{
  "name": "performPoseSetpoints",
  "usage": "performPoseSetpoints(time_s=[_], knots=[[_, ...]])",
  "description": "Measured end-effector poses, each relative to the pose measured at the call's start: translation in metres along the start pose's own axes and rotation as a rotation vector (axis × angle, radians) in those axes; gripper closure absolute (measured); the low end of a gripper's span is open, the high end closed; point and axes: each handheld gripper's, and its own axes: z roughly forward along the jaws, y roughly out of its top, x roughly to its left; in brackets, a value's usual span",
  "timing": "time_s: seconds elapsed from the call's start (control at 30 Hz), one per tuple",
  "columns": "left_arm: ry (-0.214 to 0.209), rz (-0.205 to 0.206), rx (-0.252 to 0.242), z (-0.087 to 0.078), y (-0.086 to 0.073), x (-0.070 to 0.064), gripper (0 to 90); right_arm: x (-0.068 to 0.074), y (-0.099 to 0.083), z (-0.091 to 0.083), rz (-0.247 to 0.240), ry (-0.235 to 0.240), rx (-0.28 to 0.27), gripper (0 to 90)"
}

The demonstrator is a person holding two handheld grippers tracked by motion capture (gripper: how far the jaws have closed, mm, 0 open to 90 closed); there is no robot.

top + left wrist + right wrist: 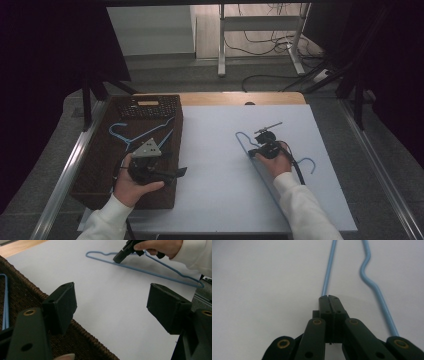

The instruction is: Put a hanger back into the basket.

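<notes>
Nearest, the left tool (172,173) hangs over the near part of a dark wicker basket (95,175), its jaws spread wide and gripping nothing. To the right, on the white counter (215,165), the right tool (256,152) is clenched on the wire of a blue hanger (260,172) that lies flat there; in the right gripper view the jaws meet on one straight rod of it. Farther back in the basket lies a second blue hanger (131,138), and beyond that a dark keyboard-like object (148,106) at the far end. That makes two hangers and one basket.
</notes>
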Motion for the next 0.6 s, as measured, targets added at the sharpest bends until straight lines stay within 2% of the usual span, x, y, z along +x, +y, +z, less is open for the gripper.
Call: performPoseSetpoints(time_s=[0.07, 0.13, 0.2, 0.23, 0.3, 0.37, 0.43, 0.47, 0.53, 0.6], knots=[[-0.001, 0.001, 0.001, 0.0, 0.0, 0.0, 23.7, 0.012, 0.002, 0.006, -0.007, 0.056, 0.011, 89.9], [-0.001, 0.001, 0.001, 0.0, 0.0, 0.0, 23.7, 0.028, 0.003, 0.009, -0.062, 0.043, 0.022, 89.9], [-0.001, 0.0, 0.0, 0.0, 0.0, 0.001, 23.7, 0.04, 0.003, 0.013, -0.097, 0.071, 0.03, 89.9], [-0.001, -0.001, -0.001, -0.001, 0.0, 0.001, 23.7, 0.046, 0.003, 0.013, -0.126, 0.058, 0.032, 89.9], [-0.001, -0.001, -0.001, -0.001, 0.0, 0.001, 23.7, 0.055, 0.001, 0.015, -0.144, 0.095, 0.041, 89.9], [0.0, -0.001, -0.002, -0.001, 0.0, 0.001, 23.8, 0.063, -0.001, 0.016, -0.173, 0.092, 0.045, 89.9], [0.0, 0.0, -0.002, -0.001, 0.0, 0.0, 23.7, 0.07, -0.003, 0.017, -0.179, 0.127, 0.052, 89.9], [0.0, 0.0, -0.002, -0.001, 0.0, 0.0, 23.7, 0.074, -0.004, 0.017, -0.194, 0.119, 0.052, 89.9], [0.0, -0.001, -0.003, -0.002, 0.0, 0.001, 23.7, 0.079, -0.007, 0.017, -0.205, 0.147, 0.058, 89.9], [0.0, -0.001, -0.002, -0.002, 0.0, 0.001, 23.7, 0.087, -0.011, 0.016, -0.232, 0.153, 0.064, 89.9]])
